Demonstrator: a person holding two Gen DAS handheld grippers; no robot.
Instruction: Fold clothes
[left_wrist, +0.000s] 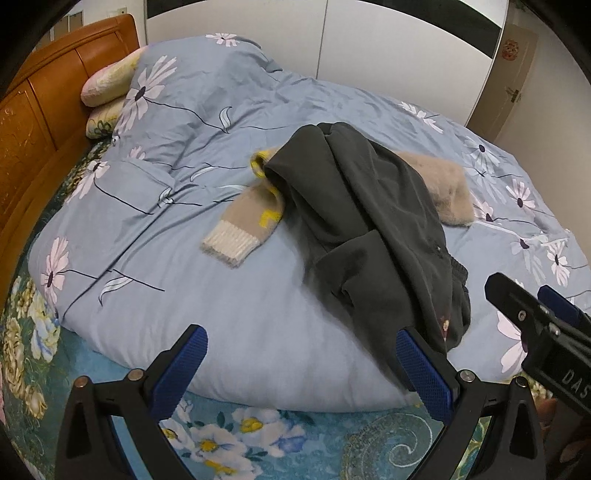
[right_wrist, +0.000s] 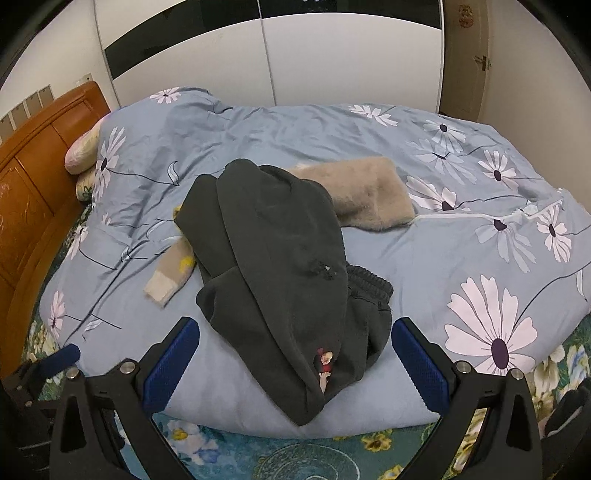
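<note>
Both grippers, left gripper (left_wrist: 301, 363) and right gripper (right_wrist: 295, 354), gape empty; dark garment (right_wrist: 280, 266) lies crumpled over beige sweater (right_wrist: 365, 195) near the duvet (right_wrist: 424, 258)'s front edge; pinch 2 corners, spread flat

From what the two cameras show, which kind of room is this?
Most likely a bedroom: a bed with a flowered blue duvet, a wooden headboard with pillows, and white wardrobe doors behind.

Beige sweater (left_wrist: 439, 184) mostly hidden under dark trousers (left_wrist: 369, 206); pillows (left_wrist: 107, 85) half buried beneath duvet (left_wrist: 221, 288).
</note>
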